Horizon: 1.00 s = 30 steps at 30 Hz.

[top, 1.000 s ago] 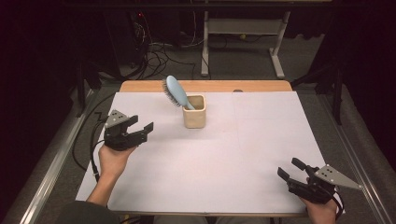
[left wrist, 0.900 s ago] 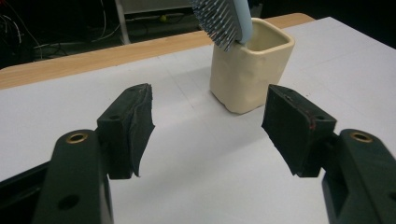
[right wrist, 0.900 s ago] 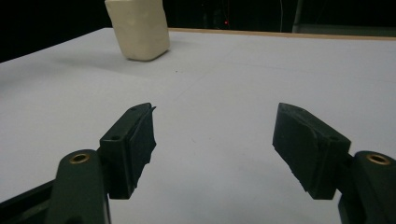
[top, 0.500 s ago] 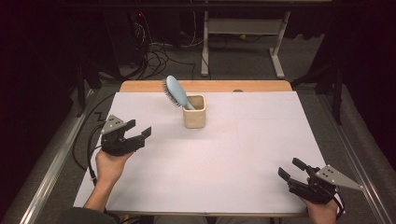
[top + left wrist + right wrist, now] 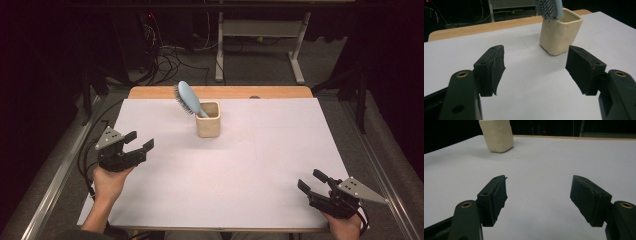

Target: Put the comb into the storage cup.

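A light blue hairbrush stands handle-down in a cream square cup near the table's far middle, its bristled head leaning out to the left. In the left gripper view the cup and the brush's bristles lie ahead. My left gripper hovers at the table's left side, well short of the cup; its jaws have just been opening and stand open with nothing between them. My right gripper rests open and empty at the near right corner. The right gripper view has the cup far off.
White paper covers the wooden table, whose bare strip shows at the far edge. A black cable trails off the left side. Cables and a desk frame stand on the floor beyond.
My left gripper has drawn back toward the near left, away from the cup, and its jaws have spread a little. The right gripper has not moved.
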Available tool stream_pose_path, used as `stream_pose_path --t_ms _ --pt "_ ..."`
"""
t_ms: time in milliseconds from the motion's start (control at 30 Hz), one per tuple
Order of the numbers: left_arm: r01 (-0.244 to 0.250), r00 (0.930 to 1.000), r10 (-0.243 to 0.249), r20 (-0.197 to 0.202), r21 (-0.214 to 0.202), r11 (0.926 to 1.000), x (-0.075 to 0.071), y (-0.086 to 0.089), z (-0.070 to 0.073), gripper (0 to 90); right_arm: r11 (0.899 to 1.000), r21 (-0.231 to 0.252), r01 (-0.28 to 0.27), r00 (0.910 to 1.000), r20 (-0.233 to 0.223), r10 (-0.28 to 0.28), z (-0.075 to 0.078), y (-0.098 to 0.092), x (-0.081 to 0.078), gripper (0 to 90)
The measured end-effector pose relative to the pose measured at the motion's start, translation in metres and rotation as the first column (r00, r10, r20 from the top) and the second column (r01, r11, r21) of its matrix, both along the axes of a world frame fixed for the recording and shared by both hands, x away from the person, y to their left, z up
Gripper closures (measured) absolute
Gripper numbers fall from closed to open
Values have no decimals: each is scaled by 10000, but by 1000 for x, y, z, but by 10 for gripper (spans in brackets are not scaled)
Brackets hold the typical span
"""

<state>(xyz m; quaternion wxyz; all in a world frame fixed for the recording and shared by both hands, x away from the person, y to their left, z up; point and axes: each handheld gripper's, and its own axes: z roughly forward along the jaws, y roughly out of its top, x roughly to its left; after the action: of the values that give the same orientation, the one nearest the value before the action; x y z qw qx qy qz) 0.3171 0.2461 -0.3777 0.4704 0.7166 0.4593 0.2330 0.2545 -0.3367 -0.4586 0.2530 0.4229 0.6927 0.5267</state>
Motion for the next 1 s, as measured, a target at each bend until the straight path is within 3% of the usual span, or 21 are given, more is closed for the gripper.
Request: stream_pose_path --t_ms 300,467,833,1000 --pt "-124 9999 124 -62 -21 9999 -12 9 -6 309 10000 99 -12 10000 31 12 0 -1 -1 296" --pt "-242 9997 242 -21 -271 9993 -17 16 -8 308 9999 149 -9 9998 174 7 2 -2 -3 296" --pt "-281 9996 282 44 -112 9995 -26 20 -14 317 9999 135 12 9998 173 -14 2 -2 -3 297" --pt "-280 9996 282 85 -248 9993 -30 22 -16 317 9999 120 9 9998 223 -11 2 -2 -3 297"
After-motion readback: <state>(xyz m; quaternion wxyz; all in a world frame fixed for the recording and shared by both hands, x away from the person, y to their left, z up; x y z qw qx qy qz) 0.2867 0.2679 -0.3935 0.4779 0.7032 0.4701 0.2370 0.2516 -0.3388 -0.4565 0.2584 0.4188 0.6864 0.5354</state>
